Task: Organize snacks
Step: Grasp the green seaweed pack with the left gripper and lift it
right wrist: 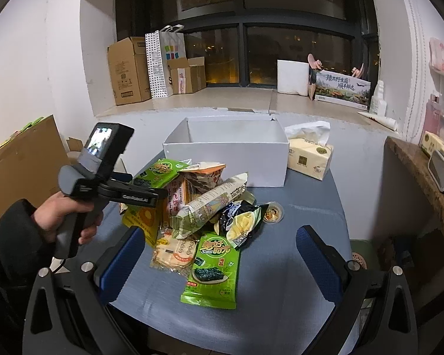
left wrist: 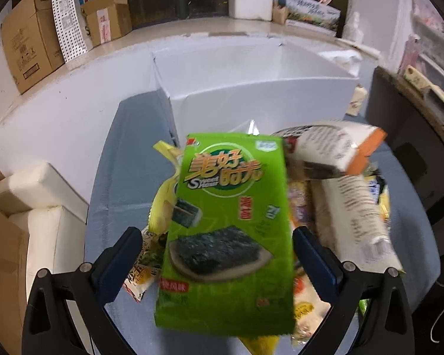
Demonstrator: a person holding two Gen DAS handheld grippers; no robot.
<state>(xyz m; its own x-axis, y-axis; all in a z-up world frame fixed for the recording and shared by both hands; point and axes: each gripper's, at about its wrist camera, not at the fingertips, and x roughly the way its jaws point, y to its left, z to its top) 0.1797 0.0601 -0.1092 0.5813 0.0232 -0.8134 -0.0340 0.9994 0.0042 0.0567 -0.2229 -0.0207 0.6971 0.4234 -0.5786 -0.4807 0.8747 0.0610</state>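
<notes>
A green seaweed snack pack [left wrist: 226,230] lies between the fingers of my left gripper [left wrist: 217,256]. The jaws stand wide, with gaps to the pack on both sides. It sits on top of a pile of snack packs [left wrist: 334,201] on the blue table [left wrist: 124,159]. An open white box [left wrist: 251,88] stands behind the pile. In the right wrist view the left gripper [right wrist: 145,196] hovers over the pile's left side by that green pack [right wrist: 159,171]. My right gripper [right wrist: 220,254] is open and empty above a second green seaweed pack [right wrist: 214,269] at the pile's near edge. The white box [right wrist: 228,156] is beyond.
A tissue pack [right wrist: 310,156] stands right of the box. A small round cup [right wrist: 273,212] lies right of the pile. Cardboard boxes [right wrist: 130,71] and a paper bag line the window ledge. A wooden shelf [right wrist: 423,177] is at right, a white sofa [left wrist: 41,204] at left.
</notes>
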